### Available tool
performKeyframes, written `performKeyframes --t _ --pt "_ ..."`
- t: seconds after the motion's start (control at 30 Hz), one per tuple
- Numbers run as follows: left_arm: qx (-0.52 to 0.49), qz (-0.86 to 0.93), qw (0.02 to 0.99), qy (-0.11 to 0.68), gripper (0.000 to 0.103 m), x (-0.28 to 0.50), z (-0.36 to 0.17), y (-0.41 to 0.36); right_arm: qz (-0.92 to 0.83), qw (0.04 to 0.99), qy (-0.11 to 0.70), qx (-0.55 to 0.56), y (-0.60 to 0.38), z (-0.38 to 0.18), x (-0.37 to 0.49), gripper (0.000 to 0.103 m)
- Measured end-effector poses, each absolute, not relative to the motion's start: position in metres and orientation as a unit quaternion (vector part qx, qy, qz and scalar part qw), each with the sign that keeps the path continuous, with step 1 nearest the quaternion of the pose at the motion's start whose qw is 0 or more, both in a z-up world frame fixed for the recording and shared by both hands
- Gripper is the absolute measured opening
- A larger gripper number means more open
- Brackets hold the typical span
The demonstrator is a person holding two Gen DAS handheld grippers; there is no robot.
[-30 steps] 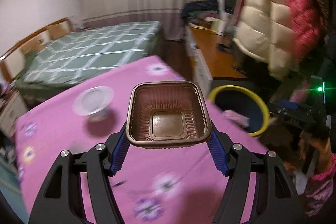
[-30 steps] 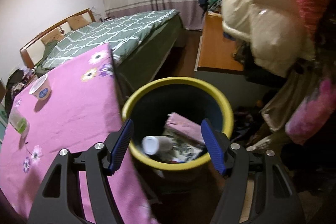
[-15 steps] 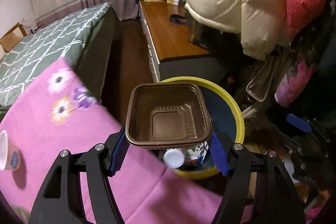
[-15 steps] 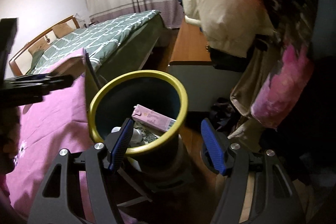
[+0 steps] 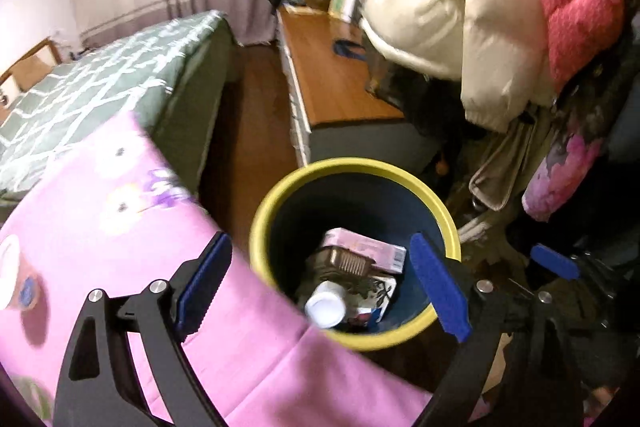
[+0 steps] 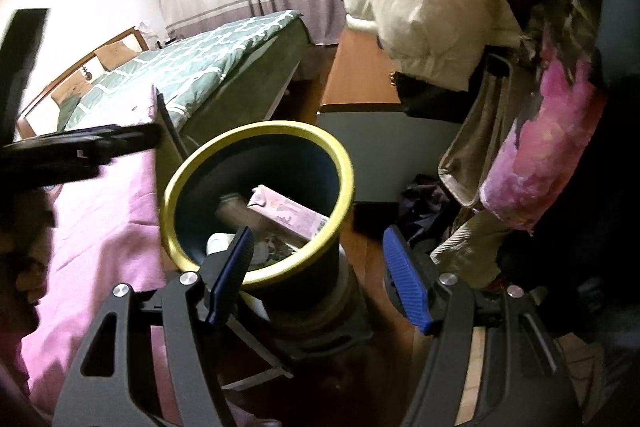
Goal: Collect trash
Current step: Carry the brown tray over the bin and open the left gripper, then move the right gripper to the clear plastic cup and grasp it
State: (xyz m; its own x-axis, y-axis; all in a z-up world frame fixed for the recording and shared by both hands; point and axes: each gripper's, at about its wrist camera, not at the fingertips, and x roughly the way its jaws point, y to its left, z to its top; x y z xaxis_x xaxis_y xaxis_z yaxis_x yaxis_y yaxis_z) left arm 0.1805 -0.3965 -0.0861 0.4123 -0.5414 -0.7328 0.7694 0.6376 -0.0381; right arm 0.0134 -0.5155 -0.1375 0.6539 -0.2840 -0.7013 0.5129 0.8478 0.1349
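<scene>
The left tool (image 5: 320,291), jaws opening and empty, hangs over the bin (image 5: 436,211) at lower centre, where the brown tray (image 5: 346,261), light, thin, best pinched by its rim, lies; the right tool (image 6: 316,275) is open, empty.

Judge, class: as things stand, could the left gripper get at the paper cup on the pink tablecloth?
Probably yes. The left gripper hangs over the yellow-rimmed bin, its jaws opening with nothing between them. The paper cup stands at the view's left edge on the pink tablecloth, with nothing visibly between.
</scene>
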Motion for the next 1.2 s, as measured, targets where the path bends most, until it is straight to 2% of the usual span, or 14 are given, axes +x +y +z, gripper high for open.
performKeyframes --t 0.23,0.67,1.2 --pt "0.090 -0.319 0.888 0.318 0.097 0.157 -0.037 -0.266 -0.197 0.904 0.352 0.145 -0.489 -0.131 0.026 0.064" --pt "0.023 -0.127 0.958 0.256 0.098 0.101 0.001 -0.044 -0.082 0.924 0.368 0.071 -0.384 -0.117 0.076 0.064" --pt "-0.040 -0.022 0.964 0.261 0.098 0.080 -0.017 0.094 0.114 0.915 0.386 -0.002 -0.205 -0.105 0.156 0.064"
